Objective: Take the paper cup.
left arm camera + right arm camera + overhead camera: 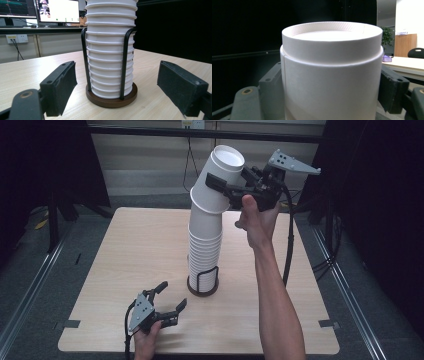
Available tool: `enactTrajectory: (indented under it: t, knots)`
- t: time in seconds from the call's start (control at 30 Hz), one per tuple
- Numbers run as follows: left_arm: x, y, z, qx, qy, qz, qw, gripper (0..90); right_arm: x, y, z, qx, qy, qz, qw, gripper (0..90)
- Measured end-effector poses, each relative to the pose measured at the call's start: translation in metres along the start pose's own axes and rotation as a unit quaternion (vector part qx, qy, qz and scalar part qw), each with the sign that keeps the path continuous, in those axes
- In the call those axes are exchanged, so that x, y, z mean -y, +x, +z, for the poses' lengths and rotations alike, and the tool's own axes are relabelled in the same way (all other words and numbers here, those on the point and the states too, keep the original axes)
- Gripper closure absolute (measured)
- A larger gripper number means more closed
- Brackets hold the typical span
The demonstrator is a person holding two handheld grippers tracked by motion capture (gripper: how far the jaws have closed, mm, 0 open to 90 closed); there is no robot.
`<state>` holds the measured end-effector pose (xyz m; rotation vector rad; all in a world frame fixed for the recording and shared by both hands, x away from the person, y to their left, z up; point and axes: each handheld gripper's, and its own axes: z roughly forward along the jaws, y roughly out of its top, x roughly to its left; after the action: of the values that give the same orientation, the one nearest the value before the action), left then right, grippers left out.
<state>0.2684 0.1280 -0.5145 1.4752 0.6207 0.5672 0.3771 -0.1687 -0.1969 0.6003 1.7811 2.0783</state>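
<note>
A tall stack of white paper cups (205, 251), bottoms up, stands in a black wire holder with a round brown base (202, 289) at the table's middle. The top cup (223, 169) is tilted to the right, its lower rim still over the stack. My right gripper (220, 178) is shut on this cup (332, 75), one pad (392, 93) pressing each side. Near the front edge, low at the table, my left gripper (172, 295) stands open and points at the stack's foot (110, 60), nothing between its pads (63, 86).
The light wooden table (140, 245) has free room left and right of the holder. Dark curtains and floor rails flank it. Behind the table run a wall with sockets and cables; monitors (57, 11) stand on a desk beyond the table.
</note>
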Motion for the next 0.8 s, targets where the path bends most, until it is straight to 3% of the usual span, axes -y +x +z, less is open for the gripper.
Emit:
enactTrajectory:
  t: [0.6, 0.8]
  knots:
    - [0.0, 0.0, 0.0, 0.0, 0.0, 0.0, 1.0, 15.6, -0.013, 0.0, -0.032, 0.022, -0.014, -0.001, 0.9997, 21.9]
    - [0.0, 0.0, 0.0, 0.0, -0.002, -0.002, 1.0, 15.5, -0.014, -0.008, -0.05, 0.034, -0.023, 0.007, 0.9991, 21.9]
